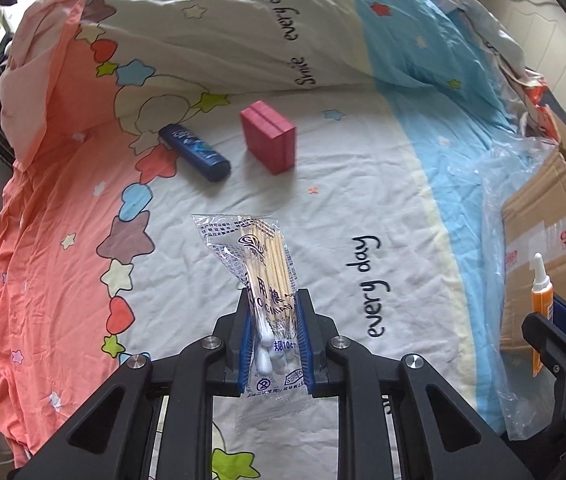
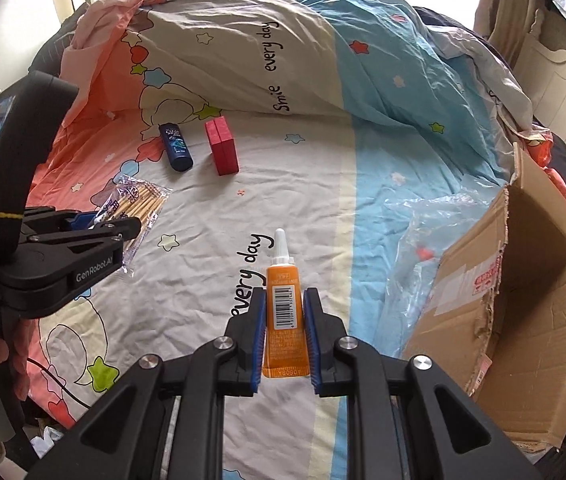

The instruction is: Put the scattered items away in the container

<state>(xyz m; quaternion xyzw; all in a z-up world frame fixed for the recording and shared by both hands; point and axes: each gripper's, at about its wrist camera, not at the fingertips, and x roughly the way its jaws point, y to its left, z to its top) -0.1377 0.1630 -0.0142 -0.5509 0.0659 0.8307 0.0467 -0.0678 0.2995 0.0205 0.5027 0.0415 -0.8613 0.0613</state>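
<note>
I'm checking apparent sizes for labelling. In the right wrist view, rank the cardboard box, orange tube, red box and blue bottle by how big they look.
1. cardboard box
2. orange tube, enlarged by nearness to the camera
3. red box
4. blue bottle, close to the red box; unsure

— What lies under everything you see?
— A bedsheet (image 2: 315, 184) printed with stars, hearts and the words "every day", in pink, white and blue bands.
— And further back?
— A quilt (image 2: 243, 48) in the same print, bunched up across the far side of the bed.
— Anything on your right?
— A crumpled clear plastic sheet (image 2: 423, 240) on the blue band, and a pale headboard (image 2: 563, 80) beyond.
</note>
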